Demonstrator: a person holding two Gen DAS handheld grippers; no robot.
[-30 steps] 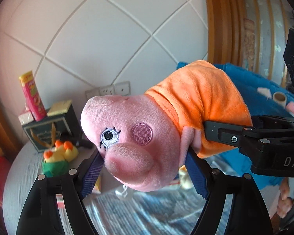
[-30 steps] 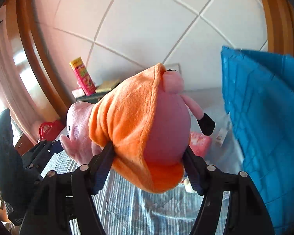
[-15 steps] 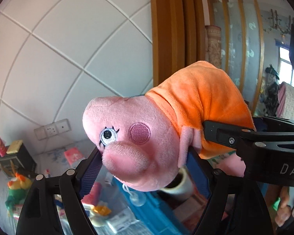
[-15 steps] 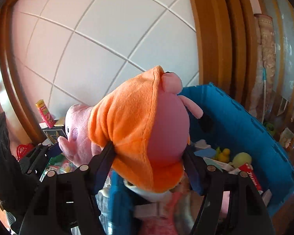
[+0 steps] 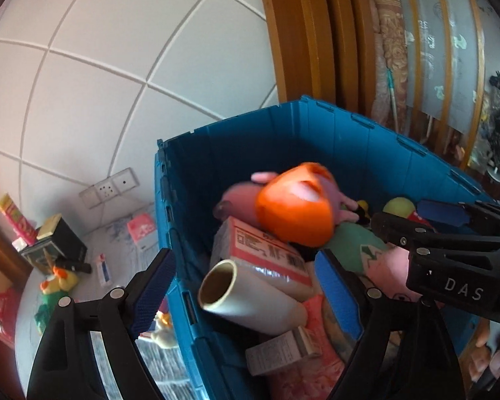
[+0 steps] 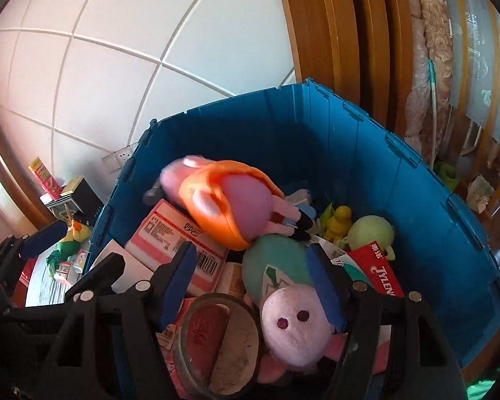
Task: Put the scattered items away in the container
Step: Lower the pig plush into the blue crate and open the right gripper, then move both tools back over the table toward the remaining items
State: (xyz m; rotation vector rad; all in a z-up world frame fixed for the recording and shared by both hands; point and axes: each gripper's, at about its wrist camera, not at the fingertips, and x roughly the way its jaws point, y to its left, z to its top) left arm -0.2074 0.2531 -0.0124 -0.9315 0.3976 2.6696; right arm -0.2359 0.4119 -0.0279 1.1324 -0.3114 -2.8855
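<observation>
a: where is the pig plush (image 5: pixel 295 213) relative to your tongs?

b: it lies in the blue container (image 5: pixel 316 133), beyond both tongs and clear of them, on top of a pink box (image 6: pixel 180 243). your left tongs (image 5: pixel 246 283) have just been opening and stand apart with nothing between the pads. your right tongs (image 6: pixel 253 283) also stand apart and empty, above a second plush (image 6: pixel 296 320).

a: how does it lie, and which hand is nearer?

b: in the right wrist view its long axis runs from the head at upper left to the feet at lower right, toward the yellow duck (image 6: pixel 340 220). it looks about equally near to both hands.

a: how does it look?

b: soft, pink, in an orange dress, blurred. remaining items, such as the green toy (image 5: pixel 55 286), sit on the surface to your left, so your left hand is judged the better placed.
</observation>
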